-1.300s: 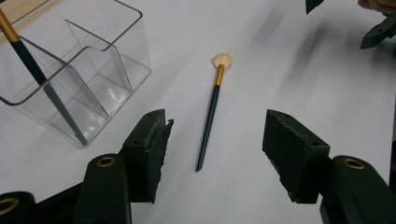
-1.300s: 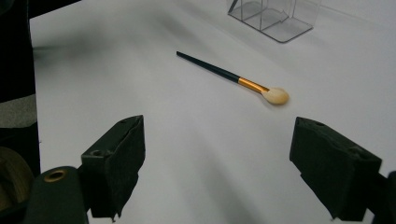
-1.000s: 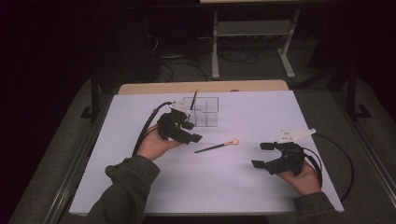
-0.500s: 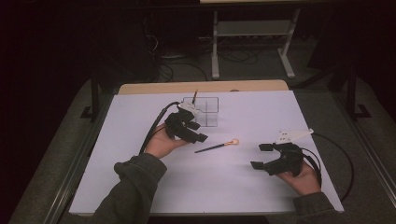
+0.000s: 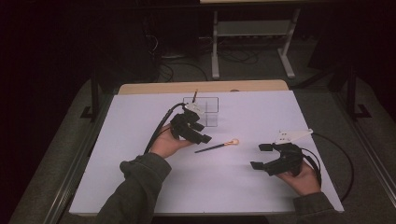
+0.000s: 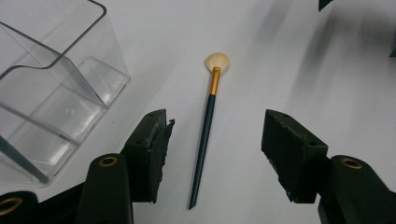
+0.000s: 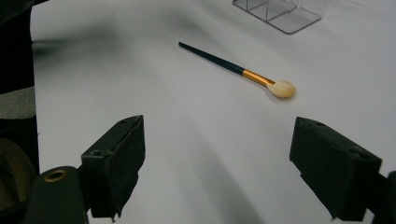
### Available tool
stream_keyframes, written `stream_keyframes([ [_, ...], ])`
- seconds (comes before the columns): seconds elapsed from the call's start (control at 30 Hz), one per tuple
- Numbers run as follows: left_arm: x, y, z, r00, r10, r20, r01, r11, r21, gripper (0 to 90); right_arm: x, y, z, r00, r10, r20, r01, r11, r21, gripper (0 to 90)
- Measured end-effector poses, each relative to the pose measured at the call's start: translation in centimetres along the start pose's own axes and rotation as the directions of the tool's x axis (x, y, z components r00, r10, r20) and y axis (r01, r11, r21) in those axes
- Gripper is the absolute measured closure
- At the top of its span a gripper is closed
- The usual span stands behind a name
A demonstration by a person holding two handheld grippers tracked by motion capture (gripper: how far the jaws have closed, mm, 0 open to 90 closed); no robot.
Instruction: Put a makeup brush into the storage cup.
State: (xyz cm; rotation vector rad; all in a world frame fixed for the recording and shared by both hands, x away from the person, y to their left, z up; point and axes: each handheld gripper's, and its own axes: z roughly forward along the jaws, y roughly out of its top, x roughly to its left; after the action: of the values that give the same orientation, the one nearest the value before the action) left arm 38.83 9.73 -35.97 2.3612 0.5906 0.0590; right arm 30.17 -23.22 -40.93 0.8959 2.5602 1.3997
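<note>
Left tool [image 6: 215, 154] hangs wide open over a small brush [image 6: 205, 135], ready to pick it up.

The brush lies flat on the white tabletop [image 5: 140, 186], just in front of the clear box [image 5: 208, 112], with its soft pale tip pointing away from the left tool. The dark handle sits right between the two spread jaws, so the tool looks lined up to close on the thin stick and not the soft tip. The box has little rooms inside and one dark stick already stands in it, so my guess is the brush goes there too. The right tool [image 5: 261, 156] rests well off to the side of the brush, jaws spread and holding nothing, out of the way while the left one works. Nothing touches the brush now.
</note>
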Motion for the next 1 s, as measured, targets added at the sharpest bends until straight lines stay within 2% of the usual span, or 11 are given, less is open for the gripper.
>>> stream_keyframes([
  [0.2,0.1,0.3,1.0,0.9999,0.013,0.001,-0.013,0.9994,0.032,41.5,0.0,0.0,0.0,1.0000,0.002,-0.004,-0.002,1.000,0.001,17.3],
  [0.37,0.3,0.4,2.2,1.0000,0.001,0.002,-0.001,0.9992,0.041,42.6,-0.1,0.0,-0.1,1.0000,0.002,-0.005,-0.002,1.000,0.000,17.5],
  [0.5,0.6,0.6,3.0,0.9999,0.011,0.000,-0.011,0.9977,0.066,43.3,0.0,0.0,-0.1,1.0000,0.002,-0.006,-0.002,1.000,-0.004,17.5],
  [0.67,0.7,0.6,3.9,1.0000,-0.005,0.001,0.005,0.9964,0.085,44.6,-0.1,0.0,0.0,1.0000,0.002,-0.006,-0.002,1.000,-0.002,17.5],
  [0.8,0.9,0.6,4.4,1.0000,0.007,0.000,-0.007,0.9929,0.119,45.6,0.0,0.0,0.1,1.0000,0.000,-0.007,0.000,1.000,0.004,17.5],
  [1.0,1.0,0.7,5.2,0.9996,0.028,-0.003,-0.027,0.9899,0.139,48.0,0.0,0.1,0.2,0.9999,-0.004,-0.011,0.005,1.000,0.013,17.5],
])
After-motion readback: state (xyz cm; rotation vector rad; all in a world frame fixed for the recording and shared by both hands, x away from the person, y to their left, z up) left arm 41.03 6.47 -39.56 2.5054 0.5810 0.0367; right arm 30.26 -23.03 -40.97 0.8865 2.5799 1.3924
